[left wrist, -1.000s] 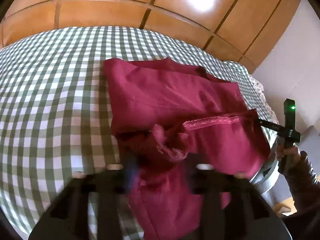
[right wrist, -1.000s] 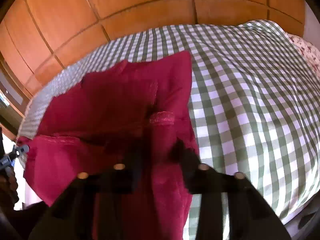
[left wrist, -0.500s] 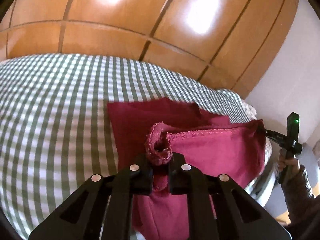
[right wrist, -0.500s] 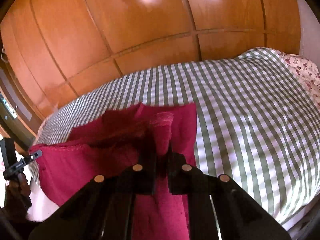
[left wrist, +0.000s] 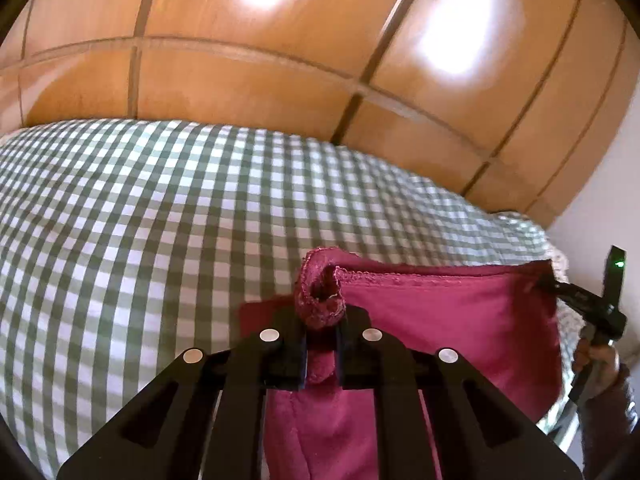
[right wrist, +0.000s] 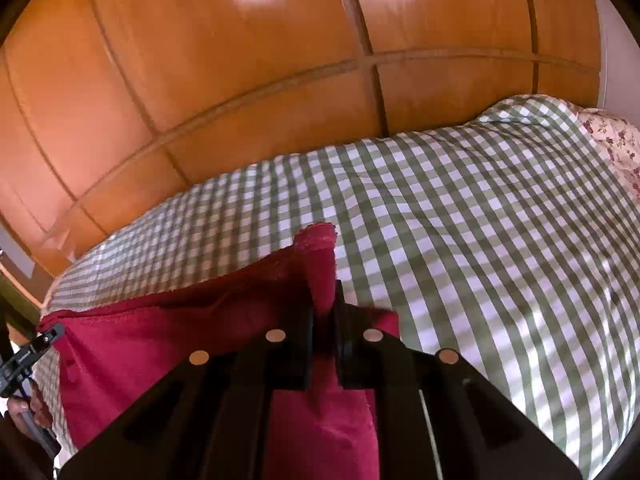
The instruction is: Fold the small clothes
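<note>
Gripping: left gripper (left wrist: 321, 338) clenched on bunched hem corner of red garment (left wrist: 448, 316)
Matching: right gripper (right wrist: 323, 340) clamped on the opposite corner
Axis: hem stretched taut between both, cloth hanging below
Beyond: checked bedspread (left wrist: 160, 216) lies ahead; both hands equally near it

The garment (left wrist: 448, 320) hangs stretched between the two grippers, above the near edge of the bed (left wrist: 140, 220): the left gripper (left wrist: 322, 354) clamps its left top corner, the right gripper (right wrist: 322, 354) its right one (each corner bunched between the fingers). Behind the bed stands the wardrobe (left wrist: 248, 84). A pillow (right wrist: 612, 140) lies at the bed's right end.
</note>
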Demonstrator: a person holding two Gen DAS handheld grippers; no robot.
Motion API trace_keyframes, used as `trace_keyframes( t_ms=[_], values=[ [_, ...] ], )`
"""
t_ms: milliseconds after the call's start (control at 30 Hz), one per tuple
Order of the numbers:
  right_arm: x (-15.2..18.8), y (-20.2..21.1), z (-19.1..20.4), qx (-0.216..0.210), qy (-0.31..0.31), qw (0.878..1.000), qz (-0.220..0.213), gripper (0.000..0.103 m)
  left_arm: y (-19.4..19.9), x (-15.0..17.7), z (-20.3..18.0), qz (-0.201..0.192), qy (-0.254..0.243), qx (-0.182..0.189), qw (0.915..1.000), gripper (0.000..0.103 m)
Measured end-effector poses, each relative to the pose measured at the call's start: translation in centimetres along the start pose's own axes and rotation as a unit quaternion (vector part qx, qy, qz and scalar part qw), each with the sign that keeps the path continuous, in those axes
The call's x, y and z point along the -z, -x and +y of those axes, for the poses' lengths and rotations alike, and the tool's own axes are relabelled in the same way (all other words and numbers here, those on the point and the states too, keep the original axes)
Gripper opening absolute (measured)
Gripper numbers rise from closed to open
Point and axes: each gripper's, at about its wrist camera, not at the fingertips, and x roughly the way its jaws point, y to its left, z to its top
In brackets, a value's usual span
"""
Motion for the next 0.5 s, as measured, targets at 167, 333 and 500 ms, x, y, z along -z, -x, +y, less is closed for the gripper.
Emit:
trace_keyframes(
  t_ms=[167,333,500],
  values=[
    [1.3,-5.0,-1.2,0.036,-0.013,0.998,0.044,0.007,-5.0,0.2,1.1,0.04,0.016,-0.049,0.9979,0.009],
    [2.3,-6.4,-1.8,0.049,-0.014,0.998,0.047,0.011,-7.2,0.8,2.0,0.062,0.031,-0.077,0.9946,0.021],
    [3.1,-4.0,-1.0,0.054,0.009,0.998,0.015,0.055,-4.0,0.5,2.0,0.029,0.05,-0.105,0.9928,0.047]
  ],
)
